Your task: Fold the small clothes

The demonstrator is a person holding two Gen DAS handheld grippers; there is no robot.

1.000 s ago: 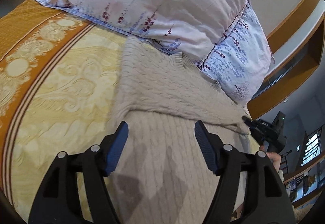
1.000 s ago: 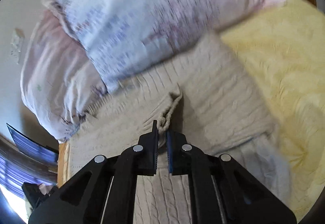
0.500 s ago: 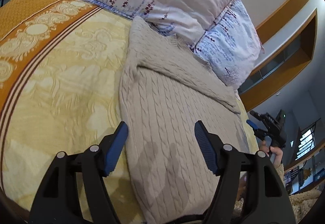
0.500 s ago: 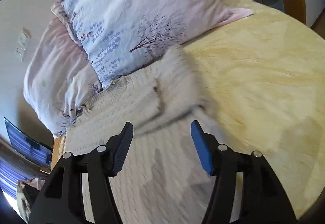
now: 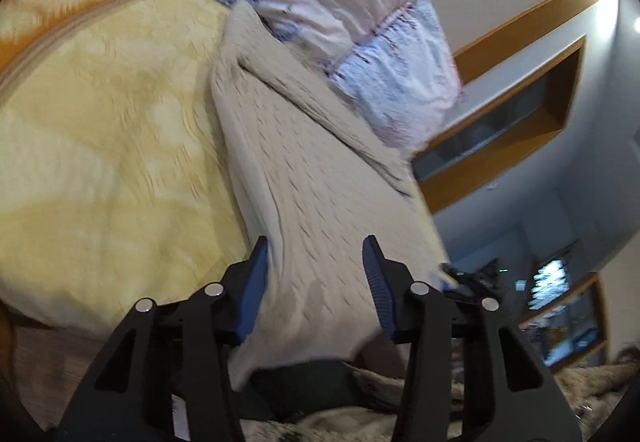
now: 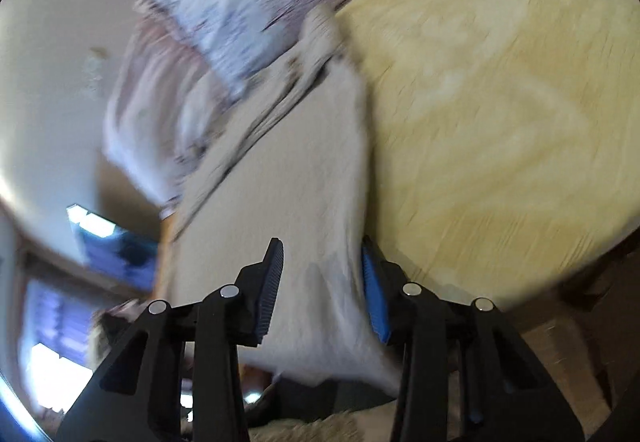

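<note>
A beige cable-knit sweater (image 5: 304,169) lies lengthwise on the yellow bedspread (image 5: 100,145), its sleeves folded across the upper part near the pillows. Its lower hem hangs over the bed's near edge. My left gripper (image 5: 316,274) is open, its fingers astride the sweater's lower left part. In the right wrist view the sweater (image 6: 288,177) is blurred; my right gripper (image 6: 322,282) is open, astride its lower right edge. The right gripper also shows small in the left wrist view (image 5: 468,278).
Two floral pillows (image 5: 360,1) lie at the head of the bed, touching the sweater's top. The yellow bedspread (image 6: 500,101) stretches to the right of the sweater. A wooden headboard shelf (image 5: 520,97) runs behind. Floor and a furry rug (image 5: 400,414) lie below the bed edge.
Both grippers have pulled back toward the sweater's hem at the bed's near edge. The right gripper, shut on a sleeve a second ago, let it go and stays open.
</note>
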